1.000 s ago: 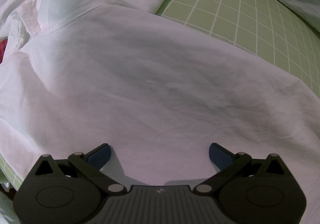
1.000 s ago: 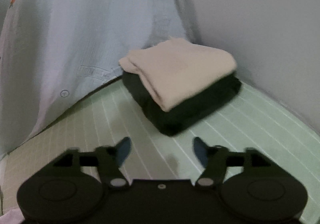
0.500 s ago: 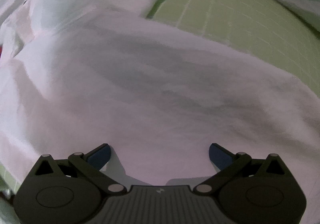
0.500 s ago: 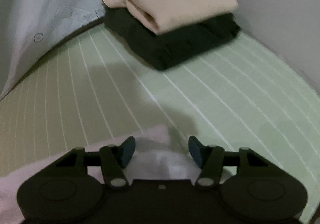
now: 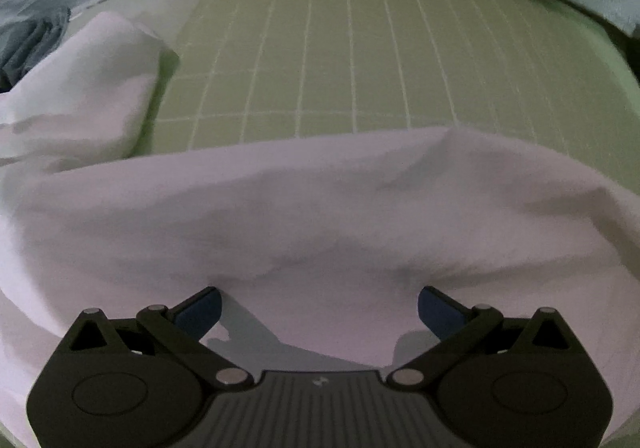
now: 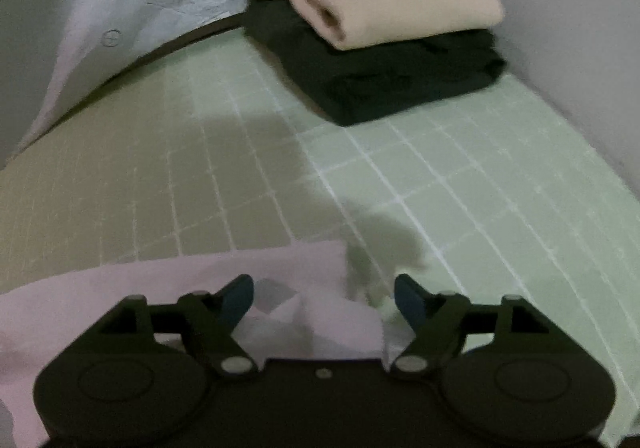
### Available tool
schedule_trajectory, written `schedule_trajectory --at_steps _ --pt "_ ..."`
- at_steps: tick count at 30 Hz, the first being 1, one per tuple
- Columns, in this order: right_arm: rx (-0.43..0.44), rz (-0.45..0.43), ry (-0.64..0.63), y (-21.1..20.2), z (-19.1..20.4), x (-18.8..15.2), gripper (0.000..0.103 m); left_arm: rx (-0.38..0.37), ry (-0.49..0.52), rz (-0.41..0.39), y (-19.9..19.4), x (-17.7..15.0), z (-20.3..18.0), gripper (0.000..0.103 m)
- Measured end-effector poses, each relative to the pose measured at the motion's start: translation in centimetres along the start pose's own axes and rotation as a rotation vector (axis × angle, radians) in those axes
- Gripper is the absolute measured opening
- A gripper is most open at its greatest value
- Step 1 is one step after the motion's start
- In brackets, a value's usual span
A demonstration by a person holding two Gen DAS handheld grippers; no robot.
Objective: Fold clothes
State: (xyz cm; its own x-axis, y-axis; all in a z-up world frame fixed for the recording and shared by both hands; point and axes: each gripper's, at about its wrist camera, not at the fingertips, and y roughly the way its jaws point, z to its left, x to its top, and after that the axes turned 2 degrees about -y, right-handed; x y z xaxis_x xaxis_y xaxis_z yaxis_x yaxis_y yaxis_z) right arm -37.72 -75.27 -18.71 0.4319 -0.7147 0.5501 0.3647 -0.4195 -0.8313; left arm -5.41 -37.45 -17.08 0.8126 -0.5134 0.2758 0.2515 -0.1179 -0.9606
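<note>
White shirt (image 5: pixel 320 216) lies spread on the green grid mat (image 5: pixel 360 48). Left gripper (image 5: pixel 319 306) hangs agape over it, clasping nothing; right gripper (image 6: pixel 324 298) (jaws opening) straddles its loose corner.

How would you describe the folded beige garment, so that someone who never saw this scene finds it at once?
Start at the green mat with the white grid lines and look to its far corner near the plain wall. A folded black garment lies there, and the folded beige garment rests on top of it, the only pale, warm-coloured piece in that stack.
</note>
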Motion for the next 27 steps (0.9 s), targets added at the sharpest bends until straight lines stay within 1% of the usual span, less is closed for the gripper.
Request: schedule_trajectory --at_steps 1,2,3,5,6,9,12,14,16,17,18,20,21,22,24,27 --pt "0.011 0.010 -0.017 0.3 0.1 0.3 0.076 0.004 0.001 0.008 0.2 -0.1 0.0 0.103" --pt "0.014 0.019 -0.043 0.4 0.3 0.5 0.072 0.009 0.002 0.016 0.5 -0.1 0.0 0.103" --pt "0.014 0.024 -0.075 0.5 0.6 0.7 0.061 0.009 -0.004 0.020 0.6 -0.1 0.1 0.103" --pt "0.005 0.030 -0.155 0.5 1.2 1.0 0.044 0.002 -0.024 0.020 0.9 -0.1 0.4 0.103" --pt "0.007 0.034 -0.192 0.4 1.5 1.3 0.033 -0.002 -0.032 0.021 1.1 0.0 0.6 0.103" --pt "0.028 -0.010 -0.280 -0.6 2.0 2.5 0.023 -0.013 -0.055 0.027 2.3 0.6 1.0 0.103" --pt "0.021 -0.135 -0.336 -2.7 3.0 4.9 0.021 -0.016 -0.058 0.027 2.3 0.6 1.2 0.103" --pt "0.028 -0.232 -0.340 -3.8 3.7 6.6 0.021 -0.017 -0.059 0.026 2.3 0.5 1.3 0.103" --pt "0.043 -0.333 -0.311 -4.4 4.3 7.9 0.025 -0.017 -0.059 0.025 2.5 0.6 1.4 0.103" --pt "0.035 -0.354 -0.287 -4.3 4.6 8.3 0.028 -0.017 -0.059 0.025 2.9 0.8 1.5 0.103" --pt "0.018 -0.352 -0.270 -4.1 4.8 8.6 0.039 -0.018 -0.058 0.024 3.3 1.0 1.6 0.103" --pt "-0.030 -0.350 -0.242 -3.7 5.0 8.5 0.053 -0.017 -0.060 0.020 4.0 1.4 1.7 0.103" --pt "-0.051 -0.347 -0.224 -3.7 4.8 8.2 0.060 -0.017 -0.061 0.018 4.2 1.5 1.7 0.103" --pt "-0.067 -0.332 -0.196 -3.5 4.2 7.6 0.063 -0.017 -0.062 0.016 4.2 1.4 1.8 0.103" --pt "-0.095 -0.287 -0.112 -3.3 2.8 6.2 0.077 -0.016 -0.064 0.014 4.4 1.4 1.8 0.103" --pt "-0.137 -0.197 0.098 -3.0 -0.2 2.8 0.084 -0.016 -0.067 0.014 4.6 1.3 1.9 0.103"
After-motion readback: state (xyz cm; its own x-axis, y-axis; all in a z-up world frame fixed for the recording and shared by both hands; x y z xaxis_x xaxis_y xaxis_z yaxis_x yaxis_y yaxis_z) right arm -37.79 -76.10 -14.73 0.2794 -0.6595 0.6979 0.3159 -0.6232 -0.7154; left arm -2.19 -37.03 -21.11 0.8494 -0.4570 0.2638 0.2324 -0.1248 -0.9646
